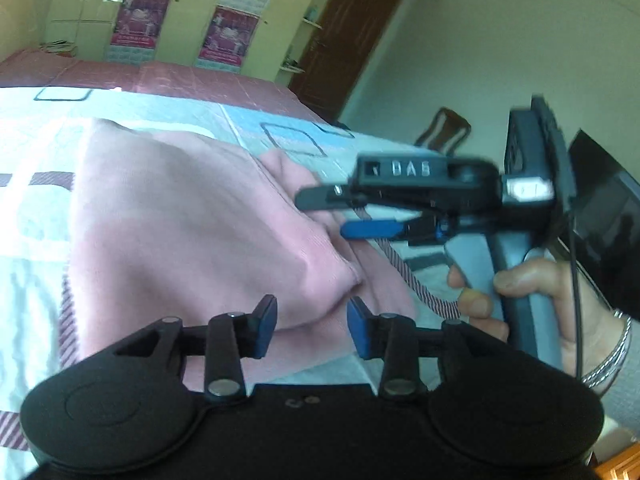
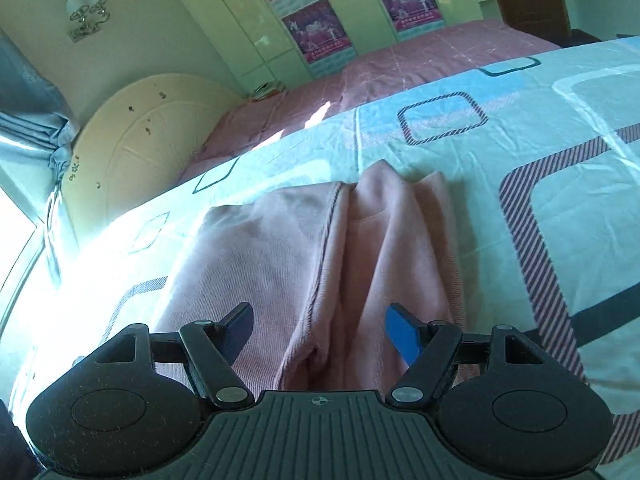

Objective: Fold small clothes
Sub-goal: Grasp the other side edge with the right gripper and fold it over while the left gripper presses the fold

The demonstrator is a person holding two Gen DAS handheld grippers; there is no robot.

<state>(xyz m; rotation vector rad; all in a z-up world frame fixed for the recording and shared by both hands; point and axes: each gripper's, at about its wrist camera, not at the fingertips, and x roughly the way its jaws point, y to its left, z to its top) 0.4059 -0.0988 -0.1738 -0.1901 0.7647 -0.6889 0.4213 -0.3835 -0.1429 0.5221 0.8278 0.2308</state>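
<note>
A pink garment (image 1: 192, 232) lies on the patterned bedsheet (image 1: 36, 216), bunched in soft folds. My left gripper (image 1: 312, 330) is open, its blue pads either side of a raised fold at the garment's near edge, not closed on it. My right gripper (image 1: 324, 216) shows side-on in the left wrist view, open, with its fingers at the garment's right edge. In the right wrist view the right gripper (image 2: 318, 330) is open over the garment (image 2: 304, 248), which lies in long folds running away from me.
The bedsheet (image 2: 500, 168) covers the near part of a bed with a pink cover (image 2: 420, 60) behind it. A cream headboard (image 2: 132, 148), curtains (image 2: 24, 112), wardrobe doors with posters (image 2: 312, 28), a chair (image 1: 442, 130) and a dark screen (image 1: 604, 208) are around.
</note>
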